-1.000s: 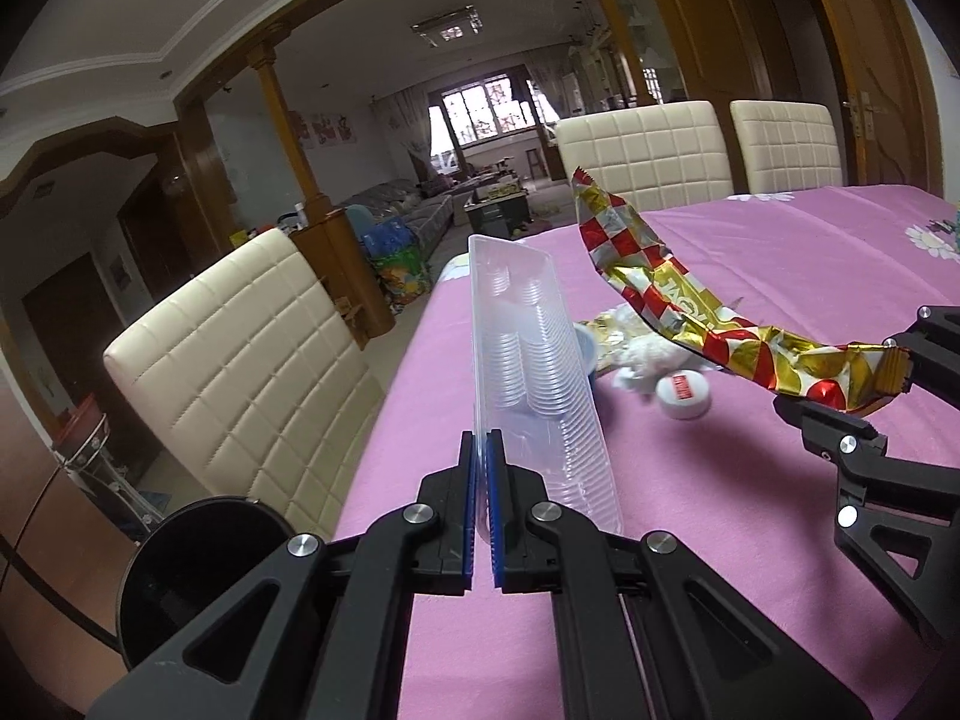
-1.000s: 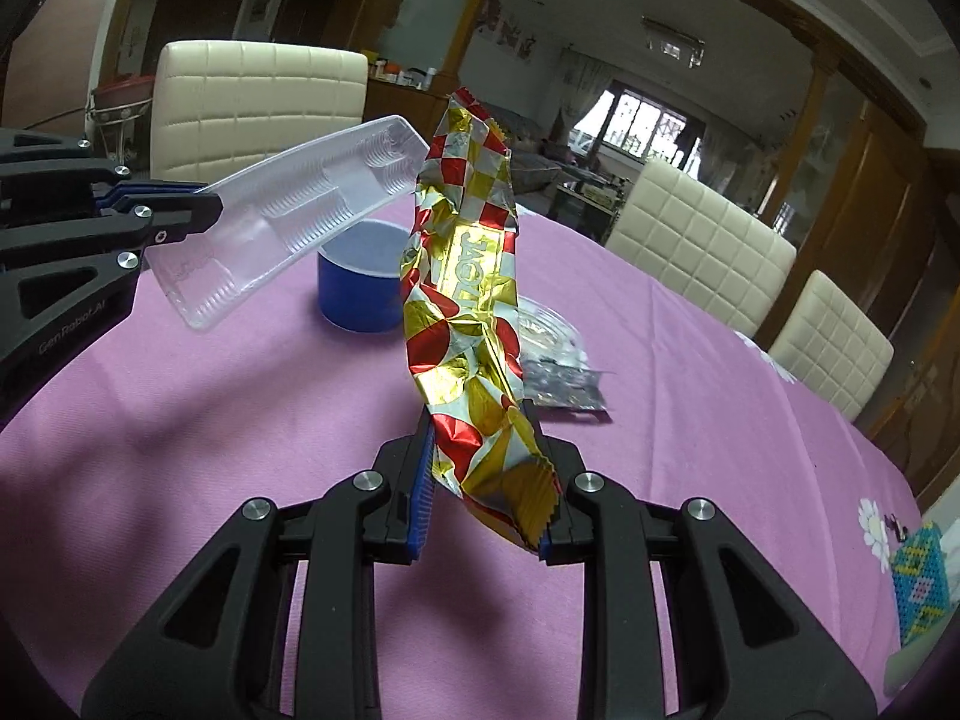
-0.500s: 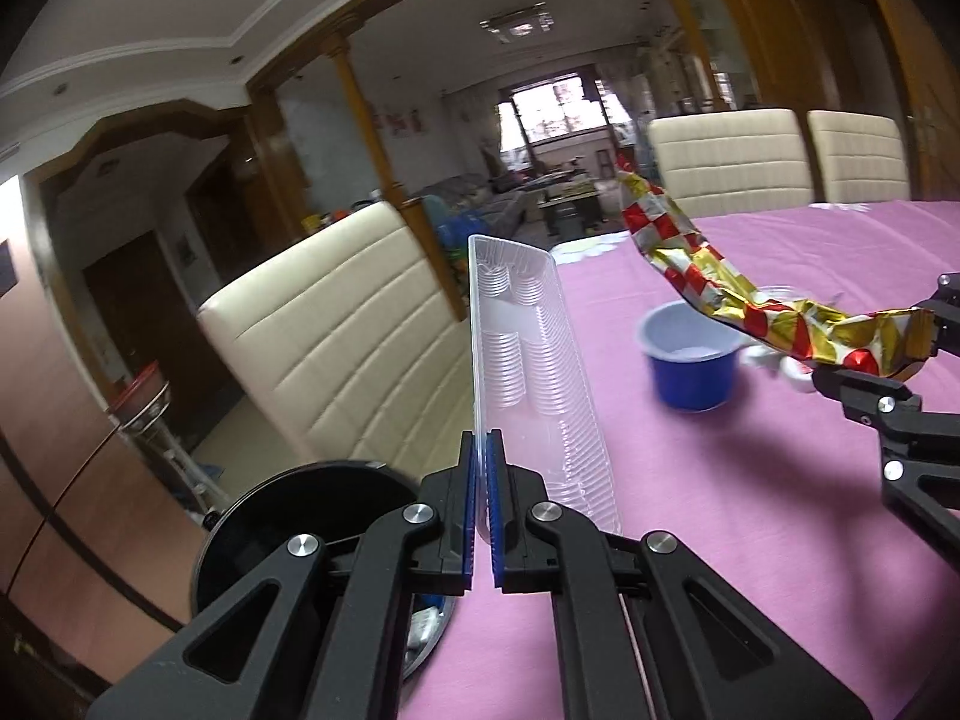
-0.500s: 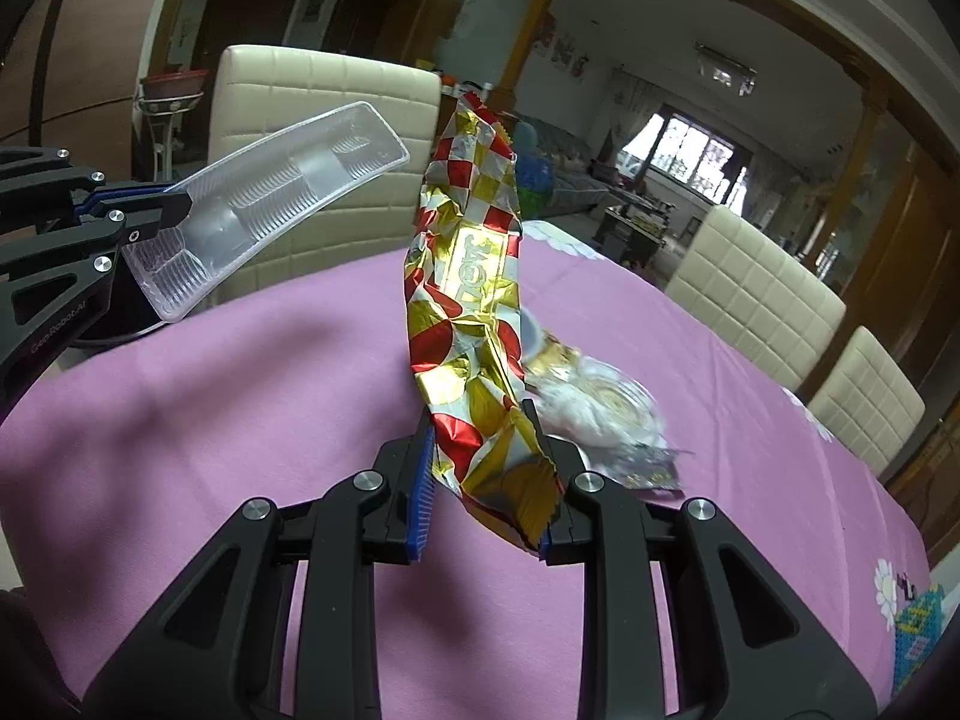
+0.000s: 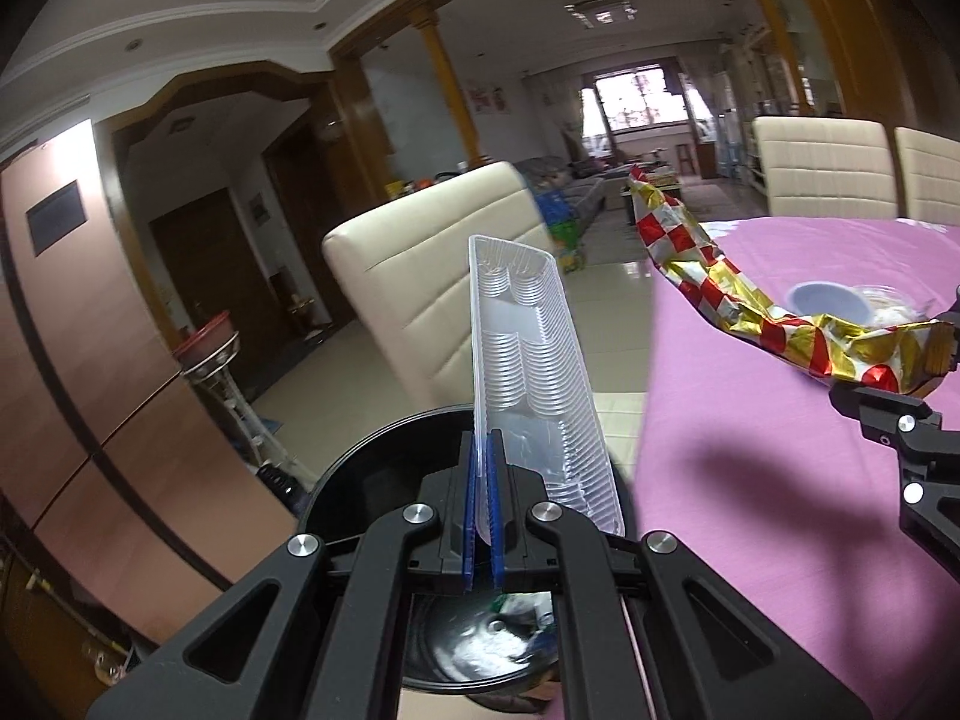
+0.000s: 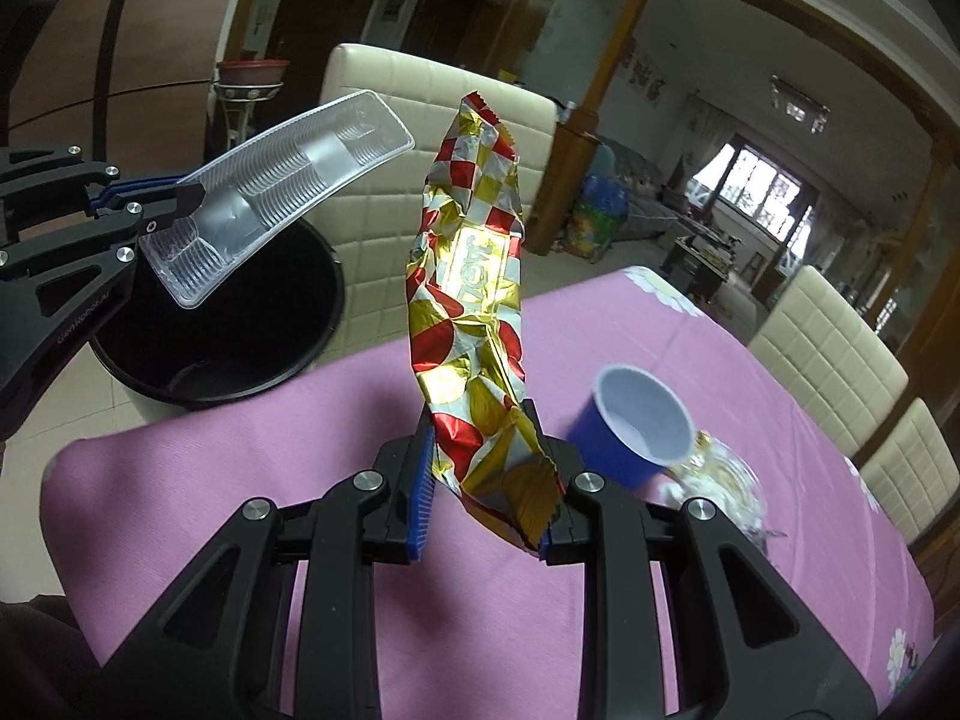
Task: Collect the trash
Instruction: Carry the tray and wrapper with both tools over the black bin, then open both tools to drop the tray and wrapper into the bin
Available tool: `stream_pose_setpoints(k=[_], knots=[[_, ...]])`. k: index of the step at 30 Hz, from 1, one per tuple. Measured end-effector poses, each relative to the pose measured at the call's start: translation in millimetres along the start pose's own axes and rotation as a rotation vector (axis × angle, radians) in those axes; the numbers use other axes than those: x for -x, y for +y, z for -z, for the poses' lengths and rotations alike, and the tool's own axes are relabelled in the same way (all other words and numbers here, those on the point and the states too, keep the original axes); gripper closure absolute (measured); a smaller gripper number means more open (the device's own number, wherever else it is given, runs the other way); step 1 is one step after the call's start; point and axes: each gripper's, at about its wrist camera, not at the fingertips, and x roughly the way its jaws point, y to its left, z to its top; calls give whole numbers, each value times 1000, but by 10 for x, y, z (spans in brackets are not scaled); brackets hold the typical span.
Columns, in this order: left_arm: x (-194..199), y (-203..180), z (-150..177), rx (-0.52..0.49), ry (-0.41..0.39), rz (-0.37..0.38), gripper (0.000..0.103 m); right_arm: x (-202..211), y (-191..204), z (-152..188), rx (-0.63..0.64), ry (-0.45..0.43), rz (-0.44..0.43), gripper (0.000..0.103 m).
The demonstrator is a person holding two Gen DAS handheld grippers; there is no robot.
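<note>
Dining room, pink-clothed counter [image 6: 300,516], black trash bin [image 6: 240,324] at its edge. Step: carrying trash to bin. Left gripper [image 5: 480,516] jaws clamped on clear plastic tray [image 5: 534,372], poised above bin mouth, long axis pointing up and away. Right gripper [image 6: 483,492] jaws pinching foil snack wrapper [image 6: 474,300], upright over counter. Next: open left jaws, drop tray; then swing wrapper across to bin.

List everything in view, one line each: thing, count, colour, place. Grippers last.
plastic tray: 1, clear, held over the bin
snack wrapper: 1, red, gold and silver, held above the table
trash bin: 1, black, on the floor by the table edge
paper cup: 1, blue, on the table
crumpled wrappers: small heap, gold and clear, beside the cup
tablecloth: 1, pink
chairs: at least 3, cream, around the table
left gripper: 1, black, shut on the tray
right gripper: 1, black, shut on the wrapper
</note>
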Motion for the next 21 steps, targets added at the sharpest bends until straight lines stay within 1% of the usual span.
stream_pose_setpoints(k=[6,9,11,12,14,15,16,18,21], knots=[[-139,196,108,32,52,-32,99,-109,164,-106,24,9,-45,76],[-198,265,174,65,90,-1,98,-175,210,-133,20,22,-68,76],[-244,322,210,80,129,24,97,-219,235,-157,18,30,-84,76],[-281,361,223,87,141,29,95,-235,267,-173,19,32,-87,76],[-289,420,257,111,151,26,73,-243,337,-175,23,39,-104,75],[-281,453,266,123,147,26,36,-258,360,-191,25,41,-109,75],[-226,482,273,143,119,25,16,-264,388,-203,28,41,-112,74],[-112,522,293,152,55,-8,15,-270,445,-209,40,43,-118,74],[-88,540,305,125,43,-55,15,-287,509,-230,53,49,-130,74]])
